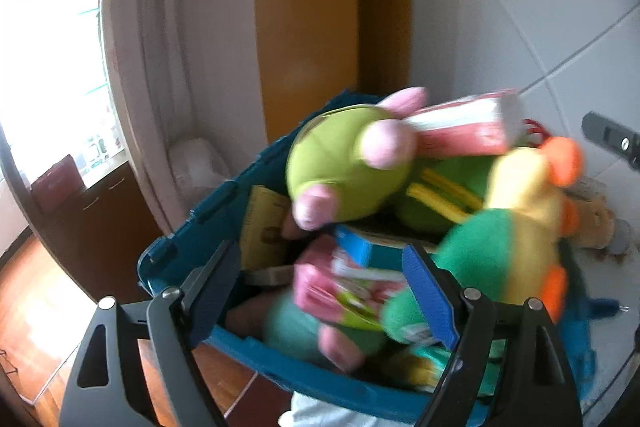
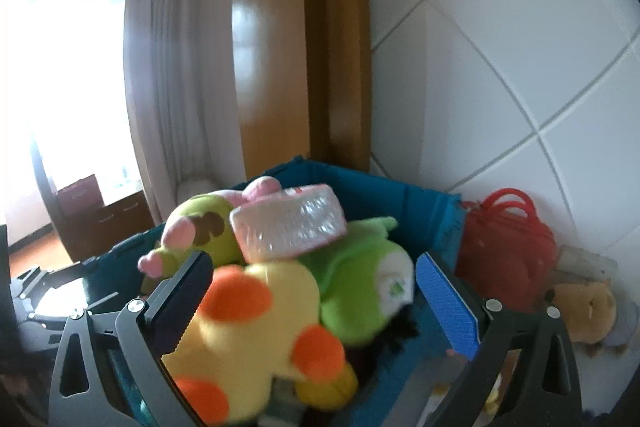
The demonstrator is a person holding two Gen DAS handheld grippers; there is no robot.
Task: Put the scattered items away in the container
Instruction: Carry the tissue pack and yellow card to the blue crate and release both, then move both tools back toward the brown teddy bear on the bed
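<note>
We see the blue container (image 1: 176, 259) on the floor in a corner, white tiled wall (image 2: 520, 67) on the right, wooden door (image 2: 272, 67) and curtain (image 2: 168, 67) on the far side. It's heaped full: a lime plush with pink paws (image 1: 344, 155), a pink plastic-wrapped box (image 2: 290, 225) lying on top of it, a green plush (image 2: 360, 287), a blue carton (image 1: 356, 247) and a pink-green pack (image 1: 344, 291) lower down. A yellow plush with orange spots (image 2: 248, 331) sits on the near part of the pile. Left gripper (image 1: 324, 291) has its fingers spread over the near rim, pads not pressing anything. Right gripper (image 2: 316, 303) is spread wide; the yellow plush lies between the fingers, apparently released, though blur makes contact hard to judge. Outside the container, right side by the wall: a red bag (image 2: 508, 243) and a brown plush (image 2: 584, 311).
</note>
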